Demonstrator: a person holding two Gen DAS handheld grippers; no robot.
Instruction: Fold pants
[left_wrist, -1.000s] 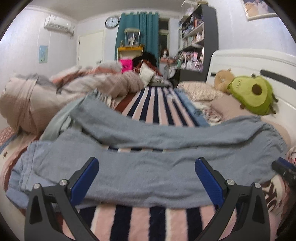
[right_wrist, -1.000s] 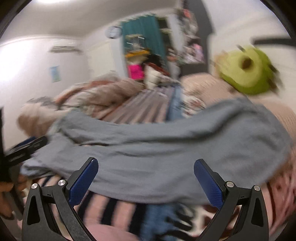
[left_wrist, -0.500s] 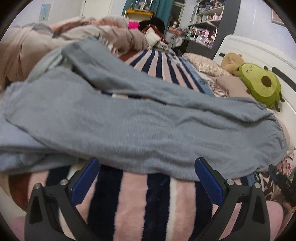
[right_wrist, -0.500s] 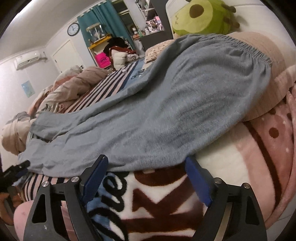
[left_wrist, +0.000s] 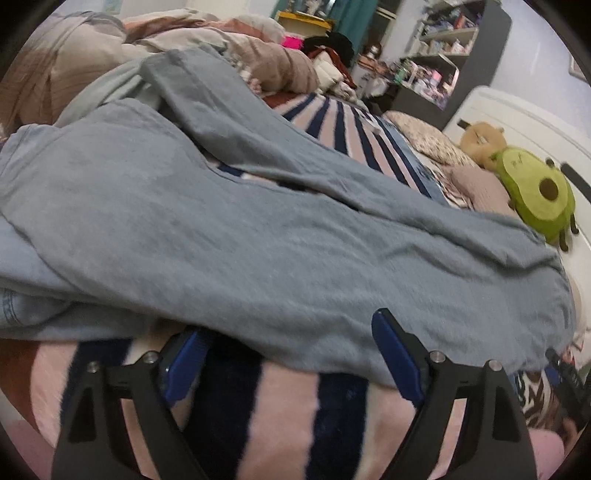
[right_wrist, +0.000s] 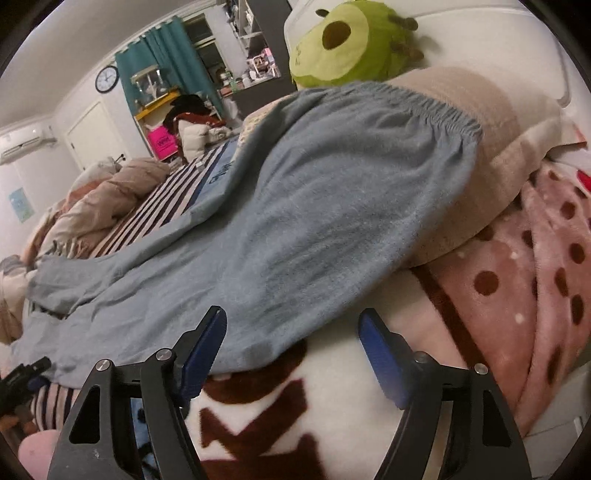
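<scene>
The grey-blue pants (left_wrist: 280, 258) lie spread across the bed, legs running off toward the heaped beige duvet (left_wrist: 155, 48) and the elastic waistband (right_wrist: 432, 107) riding up onto a tan pillow (right_wrist: 491, 155) at the head end. The two legs part in a narrow V, with the striped pink-and-navy blanket (left_wrist: 354, 136) showing between them. Down at the near edge of the cloth, the left gripper (left_wrist: 291, 354) sits low, its blue pads spread wide — the left pad is tucked just under the hem of the near leg, the right pad sits against the fabric's edge, and nothing is pinched between them. The right gripper (right_wrist: 295, 343) is at the hip end, jaws also parted; its left finger touches the lower edge of the pants while its right finger stands over the white-and-brown fleece blanket (right_wrist: 295, 413), clear of the cloth. A pink polka-dot blanket (right_wrist: 535, 280) bunches beside the pillow. Behind the pillow rests a green avocado plush (right_wrist: 343, 40), and from the left side a tan teddy (left_wrist: 480, 140) shows just beyond it against the white headboard (left_wrist: 517, 122). Across the room I can see teal curtains (right_wrist: 166, 59) and a wall clock (right_wrist: 107, 78).
</scene>
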